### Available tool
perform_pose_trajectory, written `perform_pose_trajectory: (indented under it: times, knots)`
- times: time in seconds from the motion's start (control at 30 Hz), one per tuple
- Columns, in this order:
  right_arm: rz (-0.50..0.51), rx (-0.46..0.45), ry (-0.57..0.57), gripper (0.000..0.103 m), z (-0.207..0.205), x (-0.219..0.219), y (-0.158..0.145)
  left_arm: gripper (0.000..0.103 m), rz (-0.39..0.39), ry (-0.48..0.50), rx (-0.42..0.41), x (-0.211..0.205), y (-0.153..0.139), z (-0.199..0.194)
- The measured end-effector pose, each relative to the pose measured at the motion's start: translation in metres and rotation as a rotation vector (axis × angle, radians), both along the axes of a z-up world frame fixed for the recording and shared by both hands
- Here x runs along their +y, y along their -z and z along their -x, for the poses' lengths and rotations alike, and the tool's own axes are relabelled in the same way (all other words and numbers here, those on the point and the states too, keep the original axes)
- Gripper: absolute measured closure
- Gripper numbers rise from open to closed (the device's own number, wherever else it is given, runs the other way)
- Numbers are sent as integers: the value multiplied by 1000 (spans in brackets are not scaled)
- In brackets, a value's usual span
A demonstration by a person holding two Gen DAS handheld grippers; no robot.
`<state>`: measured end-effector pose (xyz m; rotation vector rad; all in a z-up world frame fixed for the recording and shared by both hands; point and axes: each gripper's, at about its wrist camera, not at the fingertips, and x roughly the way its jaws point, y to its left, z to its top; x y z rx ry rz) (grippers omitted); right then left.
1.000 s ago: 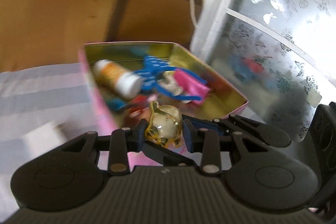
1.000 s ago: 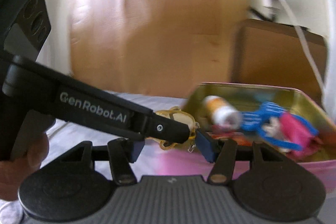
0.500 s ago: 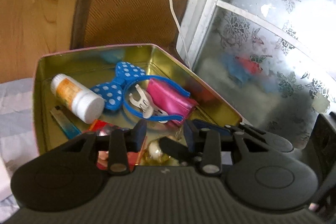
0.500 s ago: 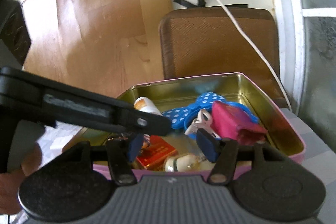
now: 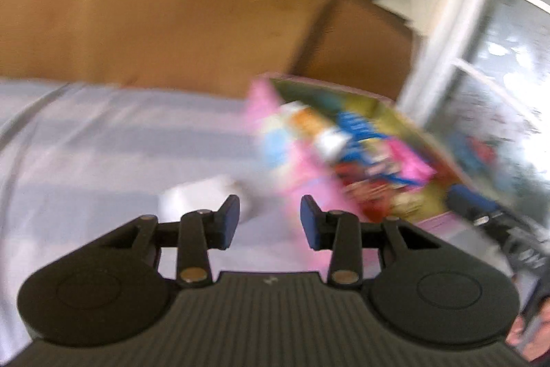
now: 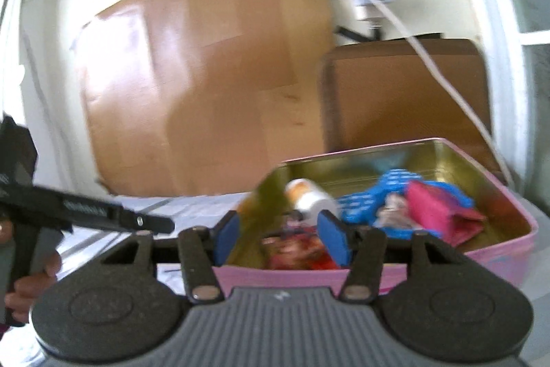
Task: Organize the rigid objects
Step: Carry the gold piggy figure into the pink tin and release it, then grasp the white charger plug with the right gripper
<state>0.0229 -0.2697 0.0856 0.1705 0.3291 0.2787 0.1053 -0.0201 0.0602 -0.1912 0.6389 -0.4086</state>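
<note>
Left gripper [image 5: 268, 222]: its fingers are standing apart with nothing between them, at lower centre of the blurred left wrist view, over the striped cloth [image 5: 103, 153].
Right gripper [image 6: 280, 238]: its fingers are also standing apart and gripping nothing, hovering at the near edge of the pink tin [image 6: 498, 250] in the lower middle of the right wrist view.
Task's things: the rigid items are lying inside the tin at right of centre, among them a white bottle [image 6: 311, 198], a blue polka-dot bow [image 6: 378, 191] and a magenta pouch [image 6: 433, 212].
White object [image 5: 202, 195]: something pale is sitting on the cloth just beyond the left fingers; blur is hiding what it is.
Risk: the left view is smearing badly, so a fast sweep could be clipping the tin's wall and shifting it.
Second risk: both grippers are working near one tin and could be colliding.
Writing: white lettering is showing on the left gripper's arm at the left edge of the right wrist view, too blurred to read.
</note>
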Motion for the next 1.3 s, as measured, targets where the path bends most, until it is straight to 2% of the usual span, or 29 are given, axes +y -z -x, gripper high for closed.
perform_pose_trajectory:
  times: [0.13, 0.23, 0.27, 0.4, 0.47, 0.57, 0.67, 0.8, 0.87, 0.93, 1.0, 1.1, 1.3]
  knots:
    - [10, 21, -102, 69, -4, 37, 0, 62, -60, -139, 47, 46, 26, 4]
    - [42, 45, -179, 69, -10, 76, 2, 61, -94, -213, 32, 76, 34, 4]
    - [63, 53, -202, 69, -13, 90, 4, 57, -98, -236, 26, 82, 36, 6]
    - [157, 91, -245, 68, -23, 142, 17, 55, -93, -297, -3, 106, 46, 13]
    - [201, 115, -230, 65, -34, 165, 26, 55, -93, -310, -16, 112, 47, 19]
    - [261, 155, -142, 58, -57, 187, 36, 55, -63, -328, -26, 121, 48, 22]
    - [284, 180, -56, 51, -79, 196, 43, 54, -50, -338, -31, 122, 49, 21]
    - [330, 206, -35, 39, -100, 205, 52, 54, -46, -316, -38, 119, 49, 23]
    - [362, 222, -30, 39, -109, 211, 57, 52, -52, -310, -45, 117, 50, 24]
    - [339, 270, -57, 48, -117, 209, 63, 52, -54, -305, -50, 116, 49, 25]
    - [301, 278, -68, 48, -115, 203, 62, 51, -52, -300, -49, 116, 50, 25]
    - [293, 268, -145, 48, -95, 195, 58, 51, -47, -285, -36, 116, 50, 23]
    - [267, 259, -315, 48, -13, 169, 55, 50, -81, -262, -28, 107, 50, 23]
